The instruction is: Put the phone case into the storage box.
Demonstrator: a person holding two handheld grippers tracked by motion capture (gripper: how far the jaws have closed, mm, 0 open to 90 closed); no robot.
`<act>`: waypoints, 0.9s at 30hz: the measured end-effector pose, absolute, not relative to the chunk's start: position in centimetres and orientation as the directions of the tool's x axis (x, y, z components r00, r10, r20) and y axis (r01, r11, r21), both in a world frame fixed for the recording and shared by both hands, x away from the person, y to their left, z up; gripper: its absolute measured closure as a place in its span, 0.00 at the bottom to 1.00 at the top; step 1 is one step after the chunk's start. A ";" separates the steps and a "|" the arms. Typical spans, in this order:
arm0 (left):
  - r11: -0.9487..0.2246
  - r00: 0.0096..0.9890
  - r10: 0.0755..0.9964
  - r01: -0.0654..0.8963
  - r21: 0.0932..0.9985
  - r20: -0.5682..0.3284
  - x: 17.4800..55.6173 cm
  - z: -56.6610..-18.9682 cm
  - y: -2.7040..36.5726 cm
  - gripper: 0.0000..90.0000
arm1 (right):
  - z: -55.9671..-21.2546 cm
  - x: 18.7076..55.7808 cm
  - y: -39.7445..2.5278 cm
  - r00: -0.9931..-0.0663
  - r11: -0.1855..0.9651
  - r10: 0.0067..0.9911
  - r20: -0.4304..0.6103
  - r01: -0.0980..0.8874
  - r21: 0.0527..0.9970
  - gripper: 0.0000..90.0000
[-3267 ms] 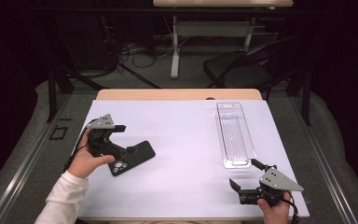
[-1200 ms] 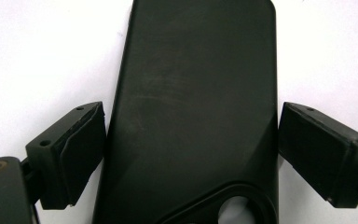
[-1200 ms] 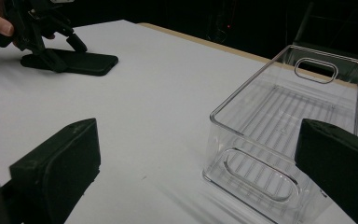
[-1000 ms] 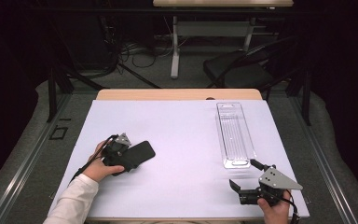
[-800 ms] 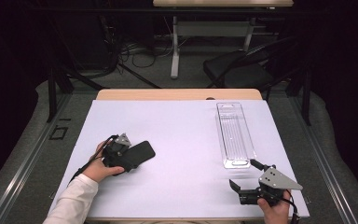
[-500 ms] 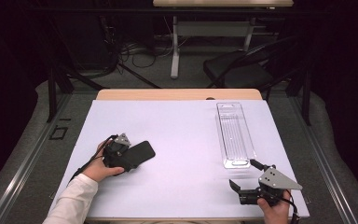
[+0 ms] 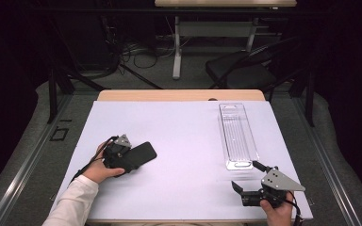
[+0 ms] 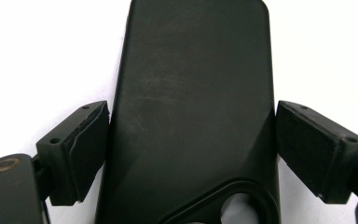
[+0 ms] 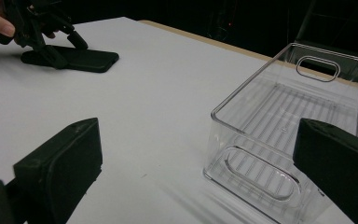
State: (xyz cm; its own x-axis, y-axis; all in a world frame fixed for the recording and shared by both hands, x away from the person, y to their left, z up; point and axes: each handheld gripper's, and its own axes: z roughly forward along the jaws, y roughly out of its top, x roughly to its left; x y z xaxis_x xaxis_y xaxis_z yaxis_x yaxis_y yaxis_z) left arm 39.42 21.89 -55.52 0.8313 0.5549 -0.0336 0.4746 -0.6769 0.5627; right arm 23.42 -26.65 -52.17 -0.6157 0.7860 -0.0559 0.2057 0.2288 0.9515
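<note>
A flat black rubbery phone case [image 7: 136, 155] is seen lying camera-cutout side up on the left part of the white table [image 7: 188, 141], with the left gripper [image 8: 189, 149] lowered over its near end so that the spread jaws flank its two long edges, the pads just beside them and not yet pressed in. For a sound grasp, the pads should be kept level and square to those edges before closing, so the thin case is pinched rather than tipped. The right gripper [image 7: 252, 188] is held released and idle near the front right corner, just beside the clear ribbed plastic bin [image 7: 238, 136].
</note>
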 end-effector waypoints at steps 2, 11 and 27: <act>-0.675 0.830 0.556 0.474 0.565 -0.032 39.4 -55.5 21.9 0.14 | -52.2 23.4 -26.7 -0.617 0.230 0.785 -0.058 0.205 0.951 0.01; -0.675 0.832 0.554 0.472 0.567 -0.033 39.4 -55.5 21.9 0.14 | -52.2 23.4 -26.7 -0.616 0.230 0.785 -0.057 0.206 0.951 0.01; -0.681 0.820 0.572 0.489 0.545 -0.021 39.3 -55.1 21.9 0.15 | -52.2 23.4 -26.7 -0.618 0.235 0.785 -0.056 0.211 0.949 0.01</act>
State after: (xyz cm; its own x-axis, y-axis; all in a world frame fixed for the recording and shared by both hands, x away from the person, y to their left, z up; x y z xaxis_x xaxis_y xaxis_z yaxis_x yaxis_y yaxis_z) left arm 39.34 21.94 -55.13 0.8200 0.5721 -0.0207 0.4888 -0.6809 0.5454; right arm 23.42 -26.71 -52.17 -0.6176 0.7845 -0.0563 0.2114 0.2346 0.9488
